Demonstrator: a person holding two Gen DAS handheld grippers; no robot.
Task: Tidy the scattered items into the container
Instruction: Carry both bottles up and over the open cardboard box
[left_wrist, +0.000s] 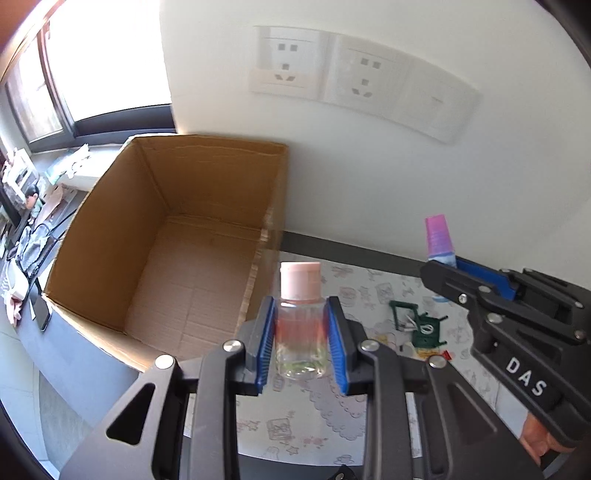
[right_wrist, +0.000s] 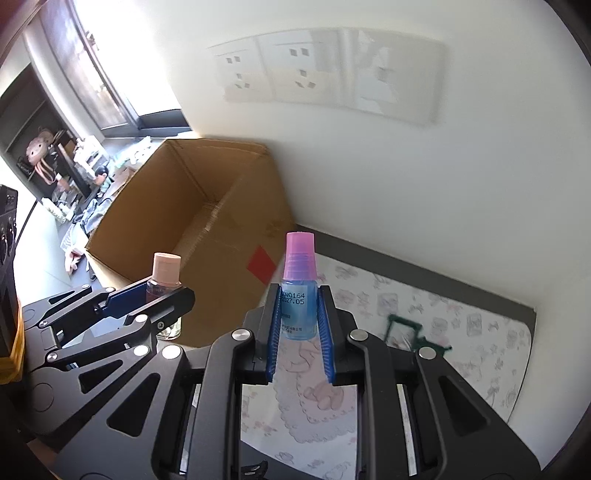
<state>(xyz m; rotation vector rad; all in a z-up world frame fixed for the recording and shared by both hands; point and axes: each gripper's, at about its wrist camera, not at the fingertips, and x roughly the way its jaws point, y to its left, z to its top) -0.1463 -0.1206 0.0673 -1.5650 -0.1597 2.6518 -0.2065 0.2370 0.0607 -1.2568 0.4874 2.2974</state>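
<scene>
The left gripper (left_wrist: 301, 332) clamps a clear pink-capped bottle (left_wrist: 300, 325) upright just beside the open cardboard box (left_wrist: 177, 236); the right gripper (right_wrist: 299, 321) clasps a blue bottle (right_wrist: 298, 302) with a purple cap. Only the right wrist view shows the box's red label (right_wrist: 261, 264); only the left shows its bare floor. A green toy (left_wrist: 419, 325) lies on the patterned mat (left_wrist: 354, 295).

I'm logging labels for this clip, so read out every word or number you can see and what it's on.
"DAS": white letters on the right gripper, seen from the left wrist.
"0164": on the blue bottle; characters before it are unclear.
"2027.05": line below, same bottle.
Smaller print lower on that bottle: too small to read.
Clear bottle and cardboard box: no readable text.
</scene>
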